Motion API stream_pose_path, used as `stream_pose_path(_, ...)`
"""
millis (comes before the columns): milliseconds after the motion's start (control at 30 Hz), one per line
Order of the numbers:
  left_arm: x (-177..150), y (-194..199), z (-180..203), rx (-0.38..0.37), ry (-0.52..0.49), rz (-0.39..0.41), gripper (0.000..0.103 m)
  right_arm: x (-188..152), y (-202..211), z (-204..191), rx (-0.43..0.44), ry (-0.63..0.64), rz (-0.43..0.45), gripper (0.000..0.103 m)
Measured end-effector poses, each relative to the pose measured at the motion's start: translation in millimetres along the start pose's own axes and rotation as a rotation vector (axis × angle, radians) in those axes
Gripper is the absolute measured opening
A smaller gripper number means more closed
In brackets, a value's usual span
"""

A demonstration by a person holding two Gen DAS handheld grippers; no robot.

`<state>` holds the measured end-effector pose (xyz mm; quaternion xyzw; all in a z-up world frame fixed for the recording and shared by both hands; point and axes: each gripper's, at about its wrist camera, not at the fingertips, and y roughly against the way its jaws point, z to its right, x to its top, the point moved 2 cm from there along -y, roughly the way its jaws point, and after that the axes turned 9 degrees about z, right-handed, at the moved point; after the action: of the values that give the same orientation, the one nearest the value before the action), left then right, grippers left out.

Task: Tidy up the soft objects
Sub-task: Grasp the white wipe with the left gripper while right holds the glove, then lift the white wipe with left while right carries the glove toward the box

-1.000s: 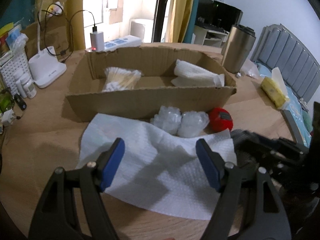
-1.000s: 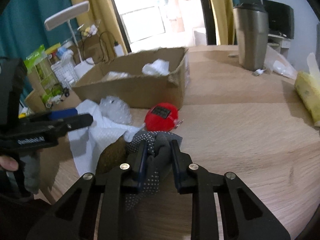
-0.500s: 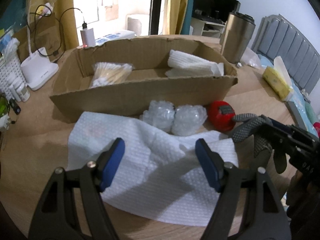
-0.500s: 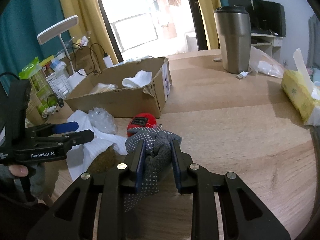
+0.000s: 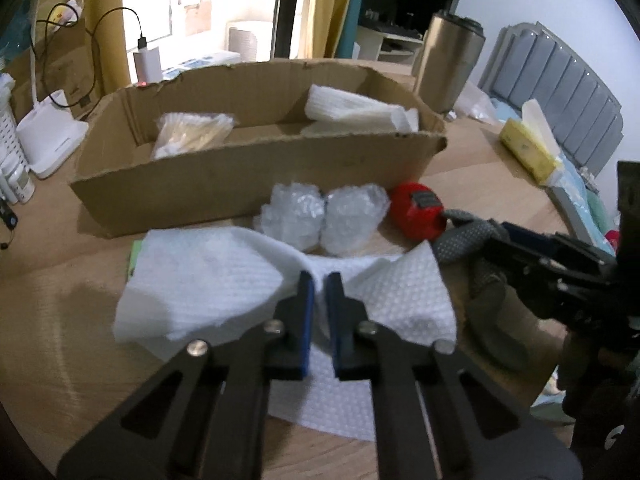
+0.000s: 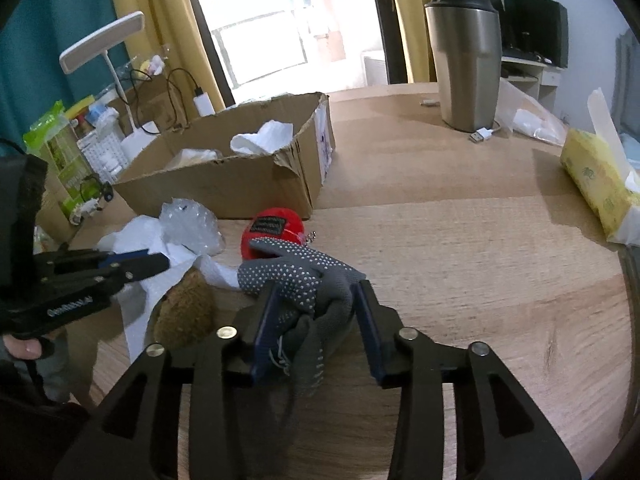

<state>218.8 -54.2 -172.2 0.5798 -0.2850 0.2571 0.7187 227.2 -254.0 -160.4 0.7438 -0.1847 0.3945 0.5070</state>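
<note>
My left gripper (image 5: 319, 280) is shut on the white textured cloth (image 5: 200, 280), pinching its middle so it bunches up. My right gripper (image 6: 316, 294) has its jaws parted around a grey dotted glove (image 6: 304, 268), which lies loosely between them over the table. The glove also shows in the left wrist view (image 5: 464, 236). Two bubble-wrap bundles (image 5: 324, 216) and a red round object (image 5: 418, 210) lie in front of the cardboard box (image 5: 248, 168). The box holds a white folded cloth (image 5: 356, 110) and a bag of cotton swabs (image 5: 192, 132).
A steel tumbler (image 6: 464, 60) stands at the back right. A yellow tissue pack (image 6: 596, 184) lies near the table's right edge. A brown fuzzy object (image 6: 184, 308) lies by the cloth. A lamp base, charger and white basket (image 5: 8, 148) crowd the left.
My left gripper has closed on the white cloth and bunched it. My right gripper's jaws have opened wider around the glove, which was pinched tight before.
</note>
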Motion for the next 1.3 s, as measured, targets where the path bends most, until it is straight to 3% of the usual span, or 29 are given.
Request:
stream_pose_path(67, 1.1, 6.4, -0.6, -0.010, 0.005, 0.016, 0.007, -0.9, -0.7, 0.2, -0.012, -0.003, -0.006, 0.059)
stream_pose_path(267, 7.6, 25.2, -4.2, -0.037, 0.014, 0.067, 0.007, -7.1, -5.0, -1.5, -0.014, 0.002, -0.045, 0.058)
stream_pose_path(333, 7.5, 29.6, -6.8, -0.042, 0.020, 0.072, 0.007, -6.8, -2.5, -4.2, -0.011, 0.014, -0.038, 0.038)
stream_pose_path(400, 5.8, 32.2, -11.5, -0.039, 0.029, 0.073, 0.007, -5.7, 0.5, -7.0, -0.025, 0.033, -0.027, 0.027)
stream_pose_path(700, -18.7, 37.1, -39.9, 0.000, 0.068, 0.002, 0.009, 2.2, 9.0, -12.6, -0.017, 0.057, 0.020, 0.026)
stream_pose_path(767, -25.0, 30.6, -41.6, 0.019, 0.056, -0.039, 0.017, 1.2, 8.2, -15.3, -0.007, 0.061, 0.019, 0.026)
stream_pose_path(800, -27.9, 27.1, -43.2, 0.033, 0.059, -0.053, 0.026, 1.0, 8.0, -16.8, -0.001, 0.063, 0.018, 0.026)
stream_pose_path(867, -30.3, 23.9, -44.0, 0.047, 0.066, -0.060, 0.055, 1.0, 8.1, -20.8, 0.007, 0.071, 0.018, 0.026)
stream_pose_path(900, -30.1, 23.6, -43.8, 0.051, 0.064, -0.058, 0.082, 1.0, 8.7, -22.4, 0.012, 0.074, 0.020, 0.026)
stream_pose_path(933, -30.2, 23.8, -43.2, 0.053, 0.061, -0.053, 0.095, 1.2, 9.3, -23.7, 0.017, 0.077, 0.021, 0.026)
stream_pose_path(1300, -31.1, 2.7, -28.5, 0.139, -0.047, -0.100, 0.095, 0.1, 10.2, -23.2, 0.018, 0.075, 0.019, 0.026)
